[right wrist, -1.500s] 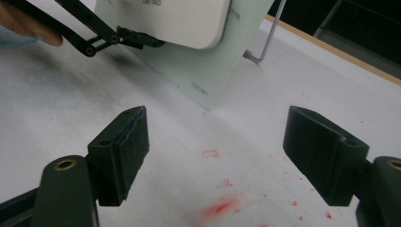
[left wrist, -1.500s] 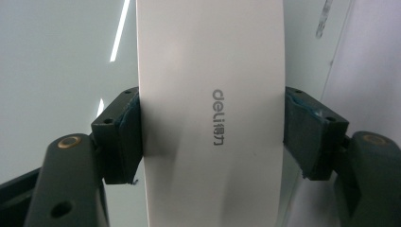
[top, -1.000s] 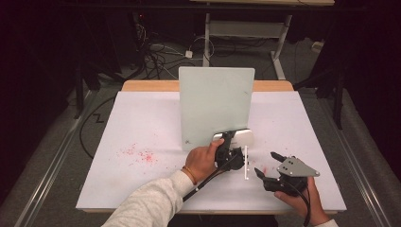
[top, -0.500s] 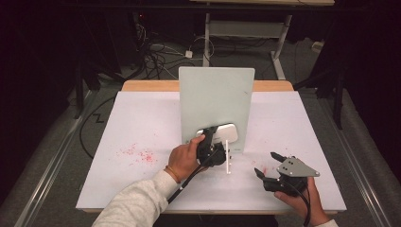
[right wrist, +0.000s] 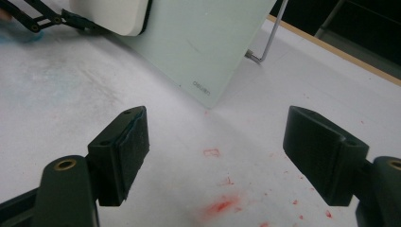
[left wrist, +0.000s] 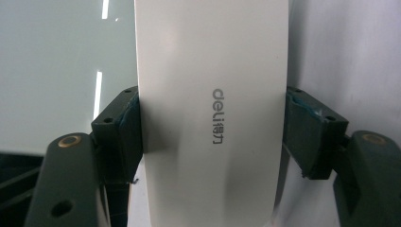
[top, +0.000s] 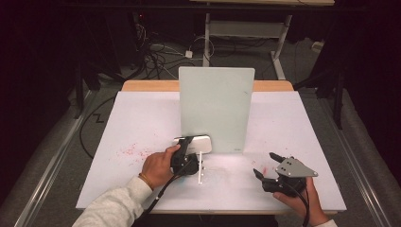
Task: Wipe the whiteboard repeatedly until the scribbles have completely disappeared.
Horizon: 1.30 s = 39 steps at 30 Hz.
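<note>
A pale green-white board (top: 216,109) stands upright in the middle of the table. My left gripper (top: 191,145) is shut on a white eraser (top: 196,143) and holds it against the board's lower left corner. In the left gripper view the eraser (left wrist: 210,113), printed "deli", sits clamped between both pads (left wrist: 130,127) with the board (left wrist: 56,71) right behind it. My right gripper (top: 265,164) is held low over the table at the front right, open and with nothing in it. From the right gripper view (right wrist: 215,151) the board (right wrist: 203,42) and the eraser (right wrist: 113,14) lie ahead to the left.
Red marker stains (top: 132,151) dot the white table cover (top: 307,123), with more under the right gripper (right wrist: 220,205). A thin white stick (top: 201,168) lies beside the left gripper. A wire prop (right wrist: 265,42) supports the board from behind. Cables and table legs stand on the dark floor beyond.
My left gripper has carried the eraser leftwards along the board's lower part, from its right side to its left corner. The right gripper has stayed put.
</note>
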Each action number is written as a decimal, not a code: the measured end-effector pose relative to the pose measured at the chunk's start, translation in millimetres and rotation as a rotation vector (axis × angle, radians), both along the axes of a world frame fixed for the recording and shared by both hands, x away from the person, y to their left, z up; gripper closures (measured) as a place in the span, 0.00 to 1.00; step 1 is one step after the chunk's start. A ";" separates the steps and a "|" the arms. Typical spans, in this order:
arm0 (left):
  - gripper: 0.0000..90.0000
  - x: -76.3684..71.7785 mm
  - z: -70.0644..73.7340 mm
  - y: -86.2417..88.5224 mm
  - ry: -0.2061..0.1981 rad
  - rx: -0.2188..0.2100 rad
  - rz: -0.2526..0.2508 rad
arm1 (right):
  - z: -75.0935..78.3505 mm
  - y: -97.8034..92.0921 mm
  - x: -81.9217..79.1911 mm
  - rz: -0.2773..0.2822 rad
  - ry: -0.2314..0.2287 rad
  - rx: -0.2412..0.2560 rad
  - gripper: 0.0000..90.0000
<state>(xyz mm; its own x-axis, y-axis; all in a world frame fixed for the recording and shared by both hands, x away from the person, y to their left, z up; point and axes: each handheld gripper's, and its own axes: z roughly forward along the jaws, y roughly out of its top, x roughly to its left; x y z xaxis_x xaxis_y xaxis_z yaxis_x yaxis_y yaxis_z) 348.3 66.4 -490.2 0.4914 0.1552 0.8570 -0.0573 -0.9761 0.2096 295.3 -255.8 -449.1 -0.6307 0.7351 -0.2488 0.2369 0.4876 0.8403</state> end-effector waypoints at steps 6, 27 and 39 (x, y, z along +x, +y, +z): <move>0.32 -0.6 -2.4 20.7 0.002 0.025 0.025 | -0.3 -0.4 0.2 -0.001 0.003 0.000 0.27; 0.32 -1.1 -3.1 23.8 -0.006 0.006 0.049 | -0.9 2.4 0.4 0.002 0.009 -0.003 0.26; 0.32 -0.4 0.7 -56.4 -0.010 -0.019 -0.014 | -2.0 1.3 2.7 0.000 0.010 -0.011 0.26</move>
<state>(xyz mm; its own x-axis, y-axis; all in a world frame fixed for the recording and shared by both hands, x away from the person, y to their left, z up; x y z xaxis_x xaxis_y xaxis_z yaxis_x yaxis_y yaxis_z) 348.0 10.0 -489.5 0.4851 0.1646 0.8588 -0.0726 -0.9712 0.2271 298.0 -254.5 -451.1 -0.6329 0.7327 -0.2501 0.2455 0.4963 0.8327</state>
